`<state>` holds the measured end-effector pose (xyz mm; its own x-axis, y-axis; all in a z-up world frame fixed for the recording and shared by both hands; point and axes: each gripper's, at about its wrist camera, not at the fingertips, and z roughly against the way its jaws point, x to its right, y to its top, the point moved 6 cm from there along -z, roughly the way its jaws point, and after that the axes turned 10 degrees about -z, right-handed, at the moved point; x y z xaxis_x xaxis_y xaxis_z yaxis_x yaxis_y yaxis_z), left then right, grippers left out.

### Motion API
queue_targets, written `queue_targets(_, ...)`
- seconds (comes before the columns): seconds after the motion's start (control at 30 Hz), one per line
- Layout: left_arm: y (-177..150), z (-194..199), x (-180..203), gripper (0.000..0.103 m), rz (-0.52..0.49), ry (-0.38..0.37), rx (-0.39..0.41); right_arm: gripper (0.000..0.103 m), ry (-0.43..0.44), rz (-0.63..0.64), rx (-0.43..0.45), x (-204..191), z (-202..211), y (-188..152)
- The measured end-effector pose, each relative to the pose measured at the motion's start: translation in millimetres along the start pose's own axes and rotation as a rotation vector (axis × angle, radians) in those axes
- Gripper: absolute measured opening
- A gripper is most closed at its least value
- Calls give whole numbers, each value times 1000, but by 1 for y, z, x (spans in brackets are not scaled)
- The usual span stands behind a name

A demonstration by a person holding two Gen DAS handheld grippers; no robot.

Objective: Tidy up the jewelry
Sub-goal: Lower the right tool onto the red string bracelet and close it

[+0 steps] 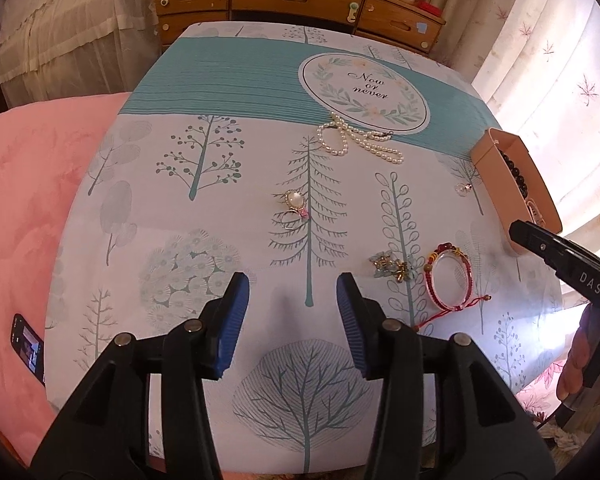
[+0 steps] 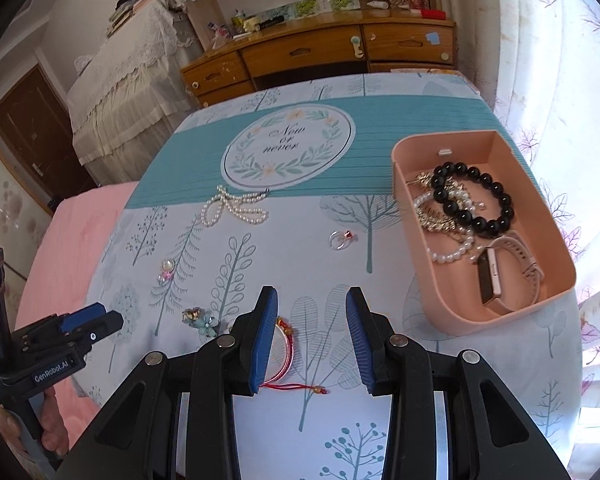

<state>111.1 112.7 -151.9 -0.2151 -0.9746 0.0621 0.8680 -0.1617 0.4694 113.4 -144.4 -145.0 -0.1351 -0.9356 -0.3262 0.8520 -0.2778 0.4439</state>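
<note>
Jewelry lies loose on a tree-print tablecloth [image 1: 228,240]. I see a pearl necklace [image 1: 356,142], a cluster of rings [image 1: 294,208], a flower brooch [image 1: 392,268], a red cord bracelet [image 1: 448,276] and a small ring [image 1: 462,188]. My left gripper [image 1: 292,320] hovers open above bare cloth, left of the brooch, with nothing between its blue pads. My right gripper [image 2: 312,332] is open and empty too. The red cord bracelet [image 2: 286,338] lies under it, partly hidden behind its left finger. A pink box [image 2: 400,184] to the right holds a black bead bracelet [image 2: 472,200], pearl strands and a watch [image 2: 504,272].
A wooden dresser [image 1: 300,0] stands beyond the table's far edge. A pink quilt [image 1: 28,200] lies to the left, with a phone [image 1: 30,346] at the table's left edge. Curtains hang on the right. A hand [image 1: 576,364] grips the right tool's handle.
</note>
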Motion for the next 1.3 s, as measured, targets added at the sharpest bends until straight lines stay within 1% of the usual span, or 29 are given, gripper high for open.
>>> queue_targets(0.13,-1,-10,-4,42,11,-13,-19,36,-6,46,-55,-5,-19,-7)
queue_targets(0.27,-2,-18,2,42,-19,-32,-33,36,-9,138,-106,-15,-35,-19)
queue_targets(0.37,-1,-21,11,42,-51,-50,-35,36,-7,191,-127,-22,-46,-27)
queue_targets(0.7,2,-33,40,42,-164,-86,-46,36,-12,295,-168,-36,-76,-38)
queue_targets(0.77,3,-35,44,42,-188,-94,-51,33,-28,334,-143,-39,-79,-39)
queue_targets(0.83,4,-37,49,42,-208,-114,-57,17,-48,363,-122,-40,-80,-40)
queue_targets(0.9,5,-40,54,42,-231,-131,-58,12,-59,372,-106,-39,-80,-38)
queue_targets(0.97,6,-42,57,42,-249,-139,-64,12,-30,338,-110,-34,-79,-35)
queue_targets(1.03,7,-47,59,42,-245,-141,-76,12,-15,315,-111,-30,-78,-32)
queue_targets(1.13,9,-51,60,42,-208,-184,-94,12,-9,306,-103,-27,-76,-31)
queue_targets(1.2,11,-51,60,42,-174,-215,-99,12,-3,304,-99,-26,-76,-31)
queue_targets(1.3,14,-52,57,42,-112,-235,-101,12,6,303,-95,-25,-75,-31)
